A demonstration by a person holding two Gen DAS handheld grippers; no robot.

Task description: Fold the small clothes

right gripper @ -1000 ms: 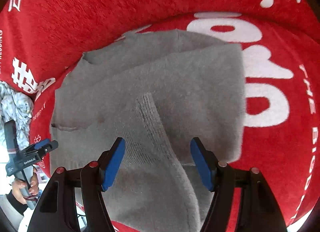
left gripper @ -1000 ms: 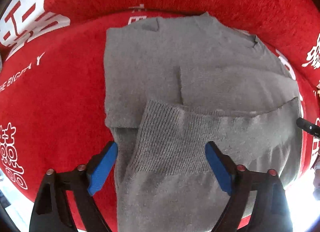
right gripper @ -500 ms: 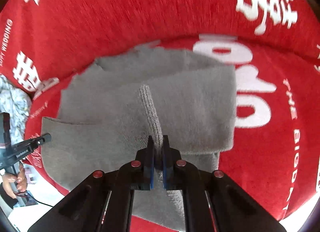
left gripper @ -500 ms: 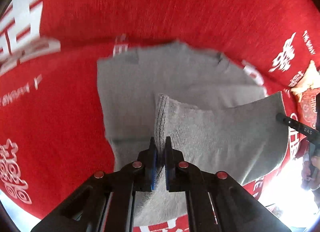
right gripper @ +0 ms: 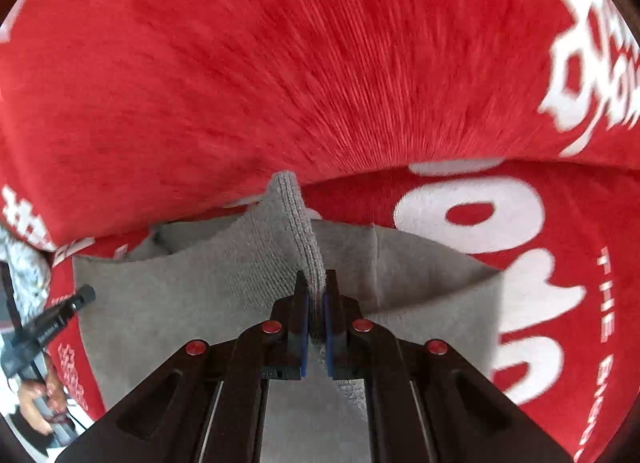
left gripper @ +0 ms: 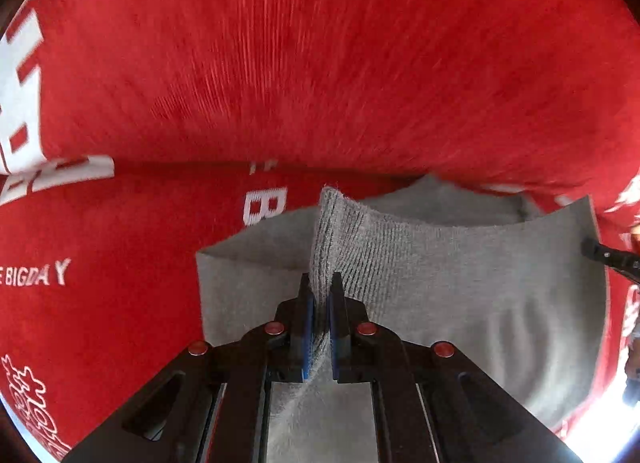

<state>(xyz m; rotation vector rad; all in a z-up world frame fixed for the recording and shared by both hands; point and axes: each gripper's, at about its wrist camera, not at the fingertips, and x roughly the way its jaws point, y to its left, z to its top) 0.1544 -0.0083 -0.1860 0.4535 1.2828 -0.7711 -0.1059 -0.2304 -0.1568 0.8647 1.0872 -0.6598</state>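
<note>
Sweater (left gripper: 460, 295) on red cloth (left gripper: 320, 63), ribbed hem lifted, pinched in left hand-held gripper (left gripper: 320, 295) and in right hand-held gripper (right gripper: 316, 295), both clamped shut.

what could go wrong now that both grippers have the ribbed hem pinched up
The left gripper and right gripper each pinch only a narrow bit of the grey sweater hem, so it could slip out. The span between them sags, so the fold may land crooked or bunched on the red cloth.
</note>
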